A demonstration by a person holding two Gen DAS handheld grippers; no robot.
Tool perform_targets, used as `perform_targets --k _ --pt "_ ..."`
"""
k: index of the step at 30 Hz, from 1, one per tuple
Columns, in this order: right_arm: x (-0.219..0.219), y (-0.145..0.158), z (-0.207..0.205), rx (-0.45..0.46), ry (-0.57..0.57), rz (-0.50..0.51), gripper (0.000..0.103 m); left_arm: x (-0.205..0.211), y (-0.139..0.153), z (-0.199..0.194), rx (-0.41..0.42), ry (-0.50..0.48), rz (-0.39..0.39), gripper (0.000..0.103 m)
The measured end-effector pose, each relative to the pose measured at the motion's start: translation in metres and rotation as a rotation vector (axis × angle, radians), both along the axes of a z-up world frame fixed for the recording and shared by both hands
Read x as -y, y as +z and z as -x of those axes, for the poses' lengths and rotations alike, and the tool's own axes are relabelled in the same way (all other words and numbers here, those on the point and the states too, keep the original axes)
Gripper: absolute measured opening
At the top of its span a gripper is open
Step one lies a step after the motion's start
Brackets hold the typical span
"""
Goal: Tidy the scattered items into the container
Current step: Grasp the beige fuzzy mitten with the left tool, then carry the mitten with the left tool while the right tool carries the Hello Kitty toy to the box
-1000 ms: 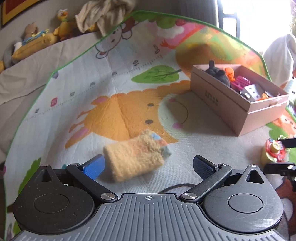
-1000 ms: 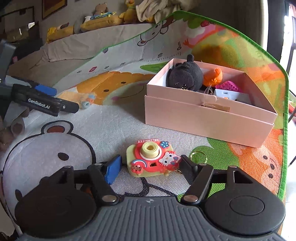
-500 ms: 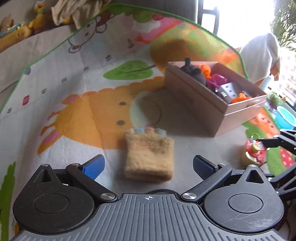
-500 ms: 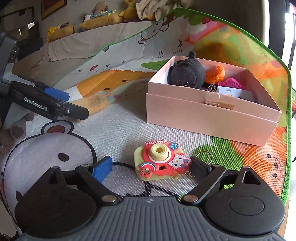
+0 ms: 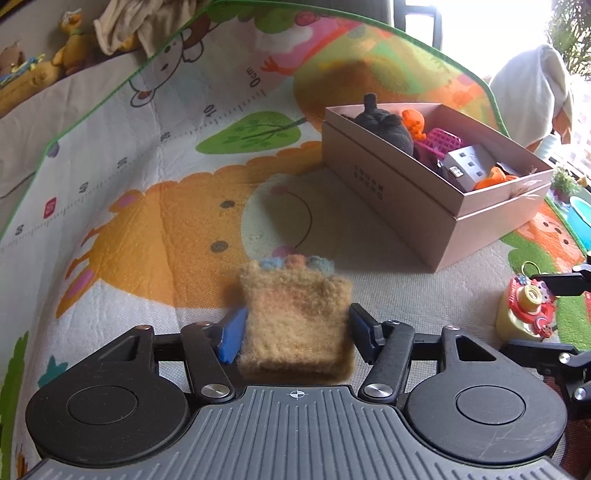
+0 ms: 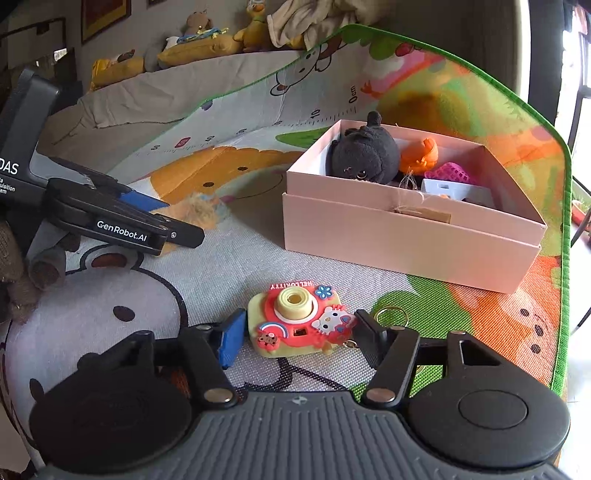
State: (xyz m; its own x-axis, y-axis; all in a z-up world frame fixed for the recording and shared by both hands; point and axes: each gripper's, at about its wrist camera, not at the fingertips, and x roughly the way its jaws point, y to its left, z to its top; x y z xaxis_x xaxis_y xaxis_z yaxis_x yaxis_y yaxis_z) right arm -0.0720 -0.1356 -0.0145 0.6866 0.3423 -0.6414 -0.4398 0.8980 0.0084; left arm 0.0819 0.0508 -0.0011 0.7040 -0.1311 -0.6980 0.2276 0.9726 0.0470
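Observation:
My left gripper (image 5: 295, 328) is shut on a fuzzy tan pouch (image 5: 295, 314), both pads pressed to its sides on the play mat. My right gripper (image 6: 299, 332) has closed on a yellow and red toy camera (image 6: 295, 317), its pads touching both sides. The camera also shows at the right of the left wrist view (image 5: 524, 310). The pink box (image 5: 424, 206) stands on the mat ahead and to the right, with a black plush (image 6: 365, 155), orange toys and a pink basket inside. In the right wrist view the box (image 6: 406, 236) lies just beyond the camera.
The play mat (image 5: 147, 206) has a green edge at the far side. Plush toys and a crumpled cloth (image 6: 314, 18) lie on a ledge behind it. The left gripper body (image 6: 122, 225) reaches in from the left in the right wrist view.
Both grippers moved forward and closed: the left one onto the tan pouch, the right one onto the toy camera. Both were wide open before.

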Motion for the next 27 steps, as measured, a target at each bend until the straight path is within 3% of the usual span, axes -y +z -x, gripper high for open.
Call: perform_targets --k 6,15,20,27 --pt "0.019 0.010 0.014 0.026 0.019 0.017 0.062 0.018 0.009 0.026 -0.008 -0.022 0.009 0.063" --pt "0.052 0.020 0.034 0.033 0.004 0.033 0.063 0.074 0.026 0.073 -0.025 -0.149 0.131 0.063" --pt "0.059 0.011 0.043 0.015 0.008 0.061 0.062 0.099 0.012 0.082 -0.072 -0.202 0.108 0.063" --pt "0.060 0.005 0.046 -0.004 0.013 0.062 0.064 0.100 0.008 0.083 -0.091 -0.212 0.095 0.067"
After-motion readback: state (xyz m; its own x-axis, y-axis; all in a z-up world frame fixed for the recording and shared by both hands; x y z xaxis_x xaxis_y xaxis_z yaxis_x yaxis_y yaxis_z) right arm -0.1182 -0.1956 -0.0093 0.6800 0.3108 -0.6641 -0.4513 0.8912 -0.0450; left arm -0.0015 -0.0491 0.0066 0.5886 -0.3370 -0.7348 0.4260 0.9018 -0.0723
